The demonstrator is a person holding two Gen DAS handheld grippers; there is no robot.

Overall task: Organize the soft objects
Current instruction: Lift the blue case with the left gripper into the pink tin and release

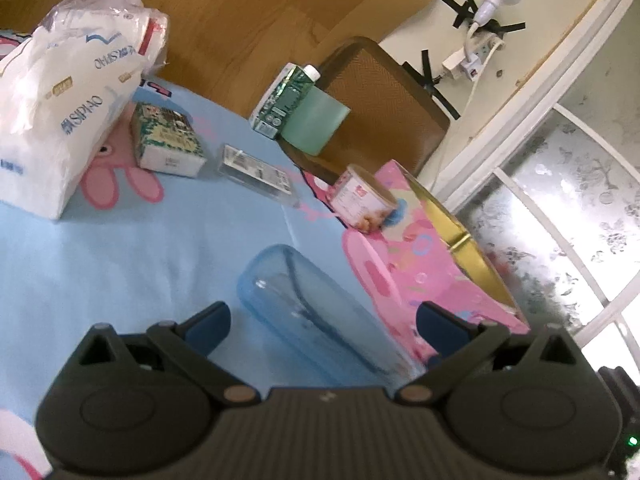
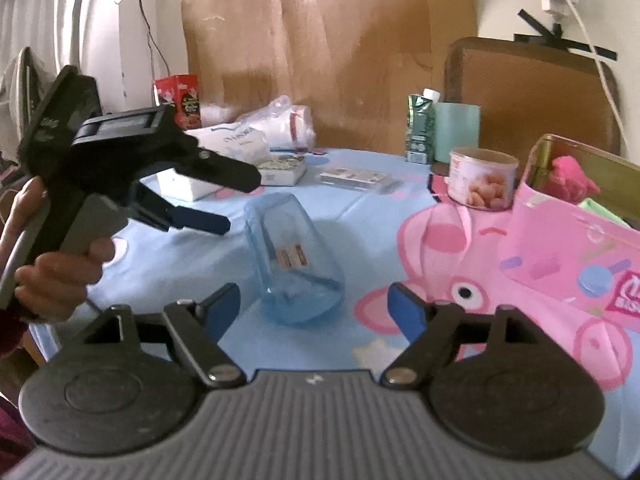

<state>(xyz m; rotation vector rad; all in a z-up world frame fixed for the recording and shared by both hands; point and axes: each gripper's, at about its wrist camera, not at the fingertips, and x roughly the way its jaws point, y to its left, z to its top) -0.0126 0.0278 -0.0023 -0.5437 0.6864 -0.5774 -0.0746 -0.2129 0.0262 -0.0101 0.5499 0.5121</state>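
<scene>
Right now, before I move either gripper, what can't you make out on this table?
- Pink box: contents mostly hidden by its wall in the right wrist view; only a pink soft item pokes out.
- Blue transparent container: near end covered by the left gripper body in the left wrist view.
- Flat clear packet: print too small and blurred.
- Red packet: base hidden behind the tissue pack.

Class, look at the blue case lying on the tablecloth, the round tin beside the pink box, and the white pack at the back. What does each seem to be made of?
Blue case: likely hard translucent plastic; you see through it and it glints.
Round tin: probably metal under a printed paper label; its rim looks rigid.
White pack: thin crinkled plastic film around something soft, perhaps tissue.
</scene>
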